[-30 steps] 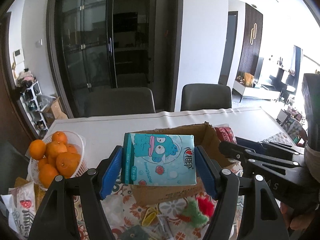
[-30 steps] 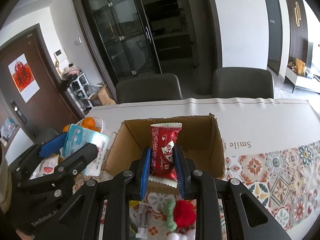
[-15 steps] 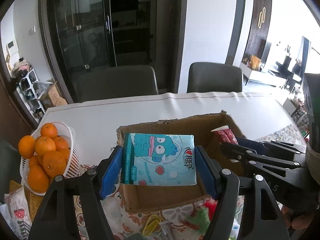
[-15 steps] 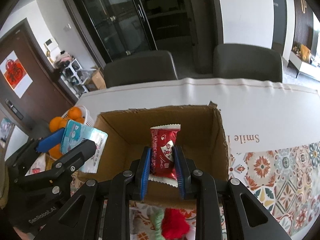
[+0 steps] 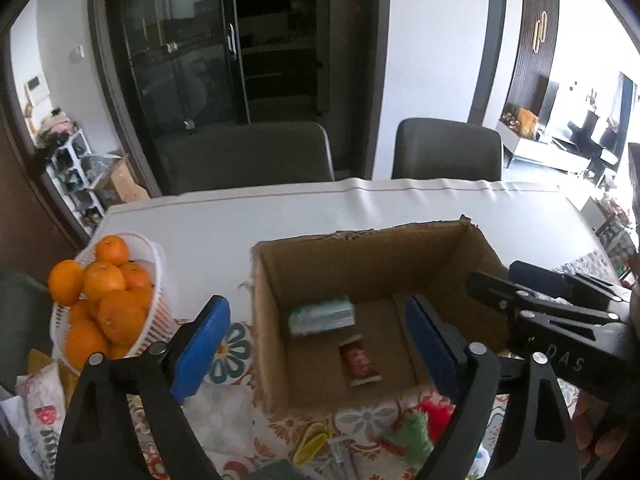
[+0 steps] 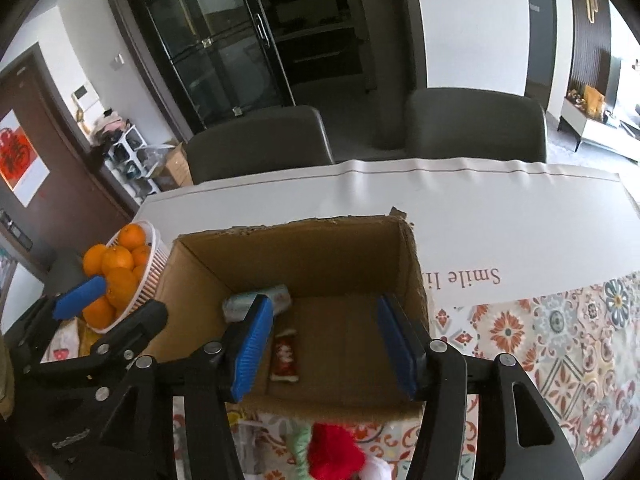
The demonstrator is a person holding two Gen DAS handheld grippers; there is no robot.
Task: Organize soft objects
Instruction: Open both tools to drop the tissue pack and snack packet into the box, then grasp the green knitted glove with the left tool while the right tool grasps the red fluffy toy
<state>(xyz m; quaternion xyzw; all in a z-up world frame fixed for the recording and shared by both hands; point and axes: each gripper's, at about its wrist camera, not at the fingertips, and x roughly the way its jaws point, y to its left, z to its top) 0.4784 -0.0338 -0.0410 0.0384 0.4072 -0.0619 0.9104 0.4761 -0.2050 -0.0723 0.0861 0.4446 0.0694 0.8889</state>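
Now both tools, left tool point(image 5: 316, 344) and right tool point(image 6: 326, 340), had just opened, empty; tissue pack point(image 5: 322, 314) and red snack packet point(image 5: 360, 362) lay in the cardboard box point(image 5: 360, 256); plush toy point(image 6: 336, 452) remained on the bench point(image 5: 240, 224).

Black angular left gripper point(image 5: 316, 344) and right gripper point(image 6: 326, 344), blue ribbed jaws, silver screws, faint white lettering.

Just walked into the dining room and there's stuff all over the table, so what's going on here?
A person is sorting soft items into a cardboard box with two handheld grippers. The left gripper and right gripper both hover over the box with their jaws just opened and nothing between them. A tissue pack and a red snack packet now lie on the box floor. A red and green plush toy waits on the patterned tablecloth in front of the box.
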